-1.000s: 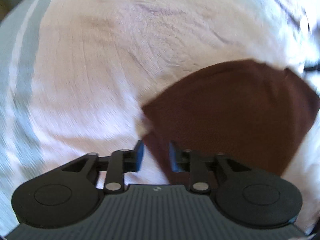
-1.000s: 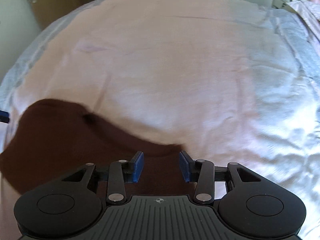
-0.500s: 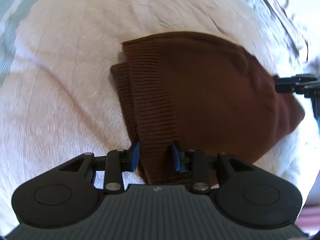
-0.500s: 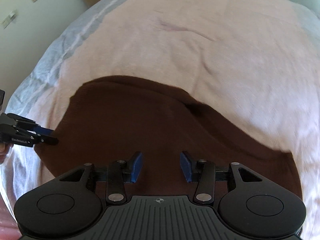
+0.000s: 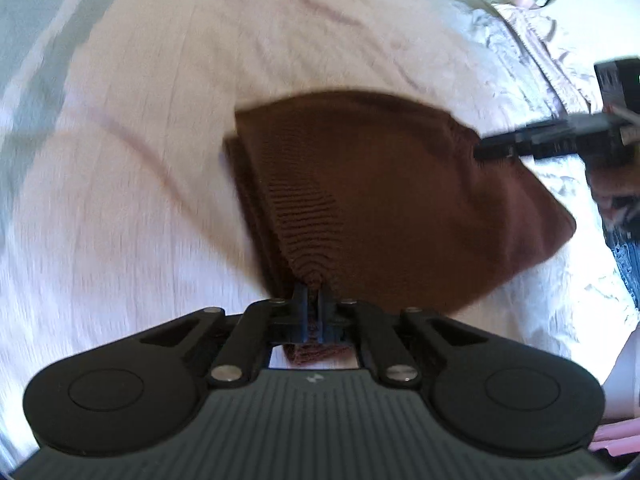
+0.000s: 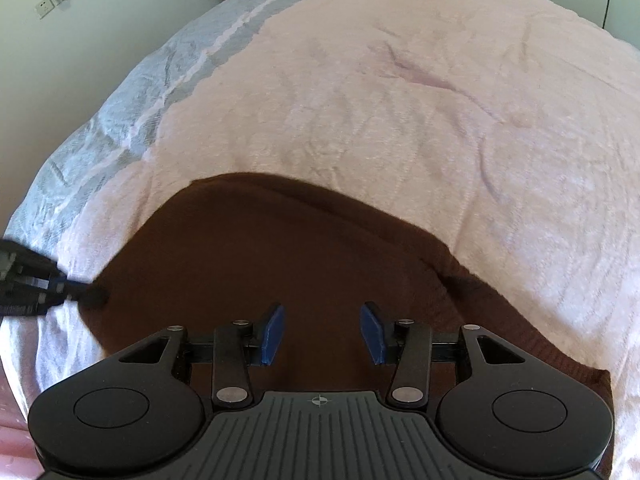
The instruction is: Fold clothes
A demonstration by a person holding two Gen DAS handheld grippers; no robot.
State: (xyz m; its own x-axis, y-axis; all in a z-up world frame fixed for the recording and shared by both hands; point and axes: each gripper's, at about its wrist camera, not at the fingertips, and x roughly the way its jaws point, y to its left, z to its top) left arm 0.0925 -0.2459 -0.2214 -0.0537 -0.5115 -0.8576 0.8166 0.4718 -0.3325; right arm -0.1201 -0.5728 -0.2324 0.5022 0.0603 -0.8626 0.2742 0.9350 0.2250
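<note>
A brown knitted garment [image 5: 380, 184] lies folded on the pink blanket, its ribbed hem toward my left gripper [image 5: 313, 300]. That gripper is shut on the hem's near corner, and a bit of knit shows behind its pads. In the right wrist view the same garment [image 6: 260, 248] fills the lower middle. My right gripper [image 6: 322, 332] hovers open over it, nothing pressed between its blue pads [image 6: 274, 334]. Each gripper shows in the other's view: the right gripper's tips [image 5: 492, 152] at the garment's far right edge, the left gripper's tips [image 6: 92, 296] at its left edge.
A pink blanket [image 6: 400, 100] covers the bed. A grey-blue striped sheet [image 6: 132, 112] runs along the bed's left edge beside a pale wall with sockets [image 6: 52, 0]. Crumpled pink cloth [image 5: 532, 36] lies far right. A hand [image 5: 612, 196] holds the right gripper.
My left gripper has closed on the ribbed hem it straddled half a second ago. The right gripper has slid further over the brown garment, still open.
</note>
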